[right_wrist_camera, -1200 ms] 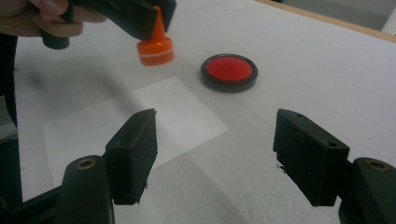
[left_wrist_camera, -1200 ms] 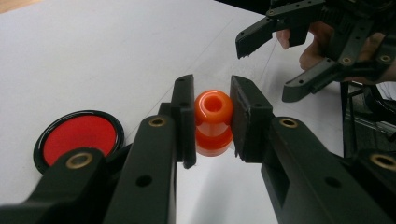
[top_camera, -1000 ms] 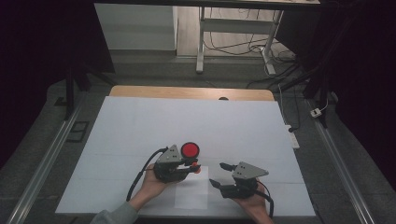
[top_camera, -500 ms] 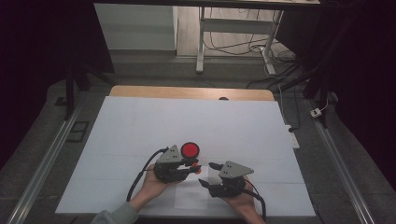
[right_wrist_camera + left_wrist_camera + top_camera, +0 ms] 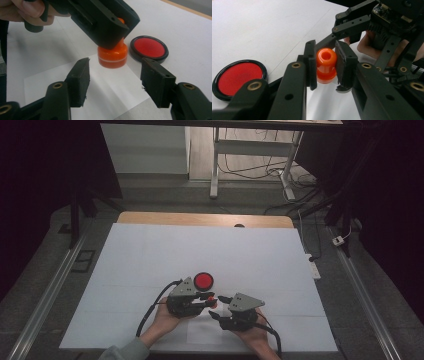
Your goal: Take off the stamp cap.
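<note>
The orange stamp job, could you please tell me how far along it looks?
Done: the red-and-black cap lies beside it on the white sheet. In hand: the left gripper clamps the orange stamp by its neck; the right gripper has been closing, nothing between its jaws. Left, probably: gripping the base.

The left gripper (image 5: 209, 300) stays clamped with its jaws pointing right, while the right gripper (image 5: 216, 307), facing it just beside, has its jaws apart, just closing partway.
</note>
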`<state>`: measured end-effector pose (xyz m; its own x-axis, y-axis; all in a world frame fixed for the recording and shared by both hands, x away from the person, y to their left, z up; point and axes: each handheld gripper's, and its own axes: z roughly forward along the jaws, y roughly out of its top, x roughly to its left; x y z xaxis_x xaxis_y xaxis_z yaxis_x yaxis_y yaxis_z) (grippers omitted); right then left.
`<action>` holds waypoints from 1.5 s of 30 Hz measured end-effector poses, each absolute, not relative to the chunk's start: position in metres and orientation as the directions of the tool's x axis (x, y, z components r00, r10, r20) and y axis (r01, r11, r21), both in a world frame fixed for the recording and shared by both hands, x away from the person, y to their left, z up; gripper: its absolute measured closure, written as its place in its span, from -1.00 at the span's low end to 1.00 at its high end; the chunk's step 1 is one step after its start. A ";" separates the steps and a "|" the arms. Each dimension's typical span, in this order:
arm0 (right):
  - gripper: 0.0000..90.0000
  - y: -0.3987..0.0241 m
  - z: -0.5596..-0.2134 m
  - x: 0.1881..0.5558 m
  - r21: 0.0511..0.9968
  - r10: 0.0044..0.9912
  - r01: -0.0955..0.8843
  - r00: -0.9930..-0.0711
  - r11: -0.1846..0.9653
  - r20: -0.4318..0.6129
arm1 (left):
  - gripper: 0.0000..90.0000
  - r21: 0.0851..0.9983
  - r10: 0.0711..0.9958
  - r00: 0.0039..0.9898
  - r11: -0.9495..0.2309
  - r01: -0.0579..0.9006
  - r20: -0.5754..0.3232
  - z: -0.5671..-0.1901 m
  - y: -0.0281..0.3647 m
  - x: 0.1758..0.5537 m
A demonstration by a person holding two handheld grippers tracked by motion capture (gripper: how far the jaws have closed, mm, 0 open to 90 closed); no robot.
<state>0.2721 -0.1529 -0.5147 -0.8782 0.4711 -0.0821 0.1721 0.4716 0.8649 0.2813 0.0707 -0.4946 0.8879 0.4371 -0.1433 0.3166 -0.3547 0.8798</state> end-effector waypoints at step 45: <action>0.44 -0.148 -0.513 0.271 0.857 0.460 0.164 -0.883 0.489 -0.094 | 0.62 0.889 0.432 0.894 -0.353 0.292 -0.122 -0.495 0.070 0.277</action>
<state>0.2711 -0.1478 -0.5129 -0.8831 0.4597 -0.0936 0.1637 0.4889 0.8569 0.2774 0.0700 -0.4947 0.8936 0.4319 -0.1224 0.2922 -0.3527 0.8890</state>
